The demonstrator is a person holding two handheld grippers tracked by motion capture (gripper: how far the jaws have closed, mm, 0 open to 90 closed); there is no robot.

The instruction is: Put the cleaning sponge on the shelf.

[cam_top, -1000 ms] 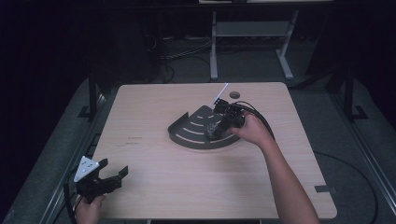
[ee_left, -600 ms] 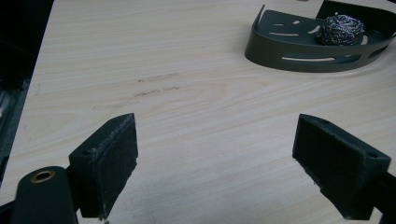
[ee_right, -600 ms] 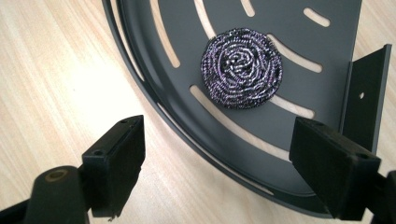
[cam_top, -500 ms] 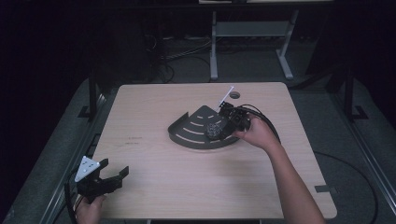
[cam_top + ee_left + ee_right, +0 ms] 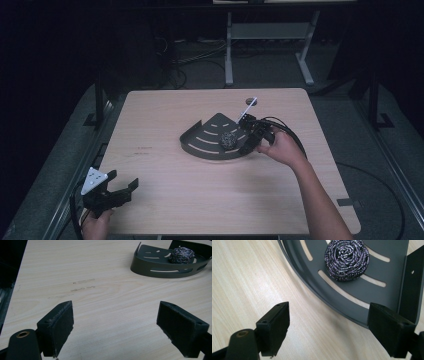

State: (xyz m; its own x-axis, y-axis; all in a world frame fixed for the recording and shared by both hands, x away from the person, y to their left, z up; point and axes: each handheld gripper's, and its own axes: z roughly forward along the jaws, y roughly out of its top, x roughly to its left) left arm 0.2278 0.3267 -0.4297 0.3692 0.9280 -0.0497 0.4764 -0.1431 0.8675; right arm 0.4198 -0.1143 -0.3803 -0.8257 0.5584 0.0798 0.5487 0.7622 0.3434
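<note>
A dark grey quarter-round slotted tray [image 5: 205, 141] lies at the middle of the wooden table [image 5: 210, 200]. A steel wool scourer [image 5: 229, 139] rests in it, near its right side. My right gripper [image 5: 245, 144] hovers at the tray's right near corner, open, with nothing between its jaws. In the right gripper view the scourer [image 5: 347, 260] lies ahead on the tray [image 5: 384, 297], and the open right gripper [image 5: 329, 327] straddles the curved rim. My left gripper [image 5: 124, 181] stands open and empty over the table's near left corner. The left gripper view has the left gripper [image 5: 115, 327] over bare wood, the tray [image 5: 160, 271] and scourer [image 5: 181, 255] far off.
A thin white strip [image 5: 248, 106] and a small dark disc [image 5: 250, 101] lie just behind the tray. The right gripper's black cable [image 5: 292, 135] loops beside the hand. Metal frame legs [image 5: 229, 50] stand on the floor beyond the table.
My right gripper has drawn back a little toward the near right, off the tray's middle, and the scourer now lies uncovered in the tray. The left gripper has stayed put.
</note>
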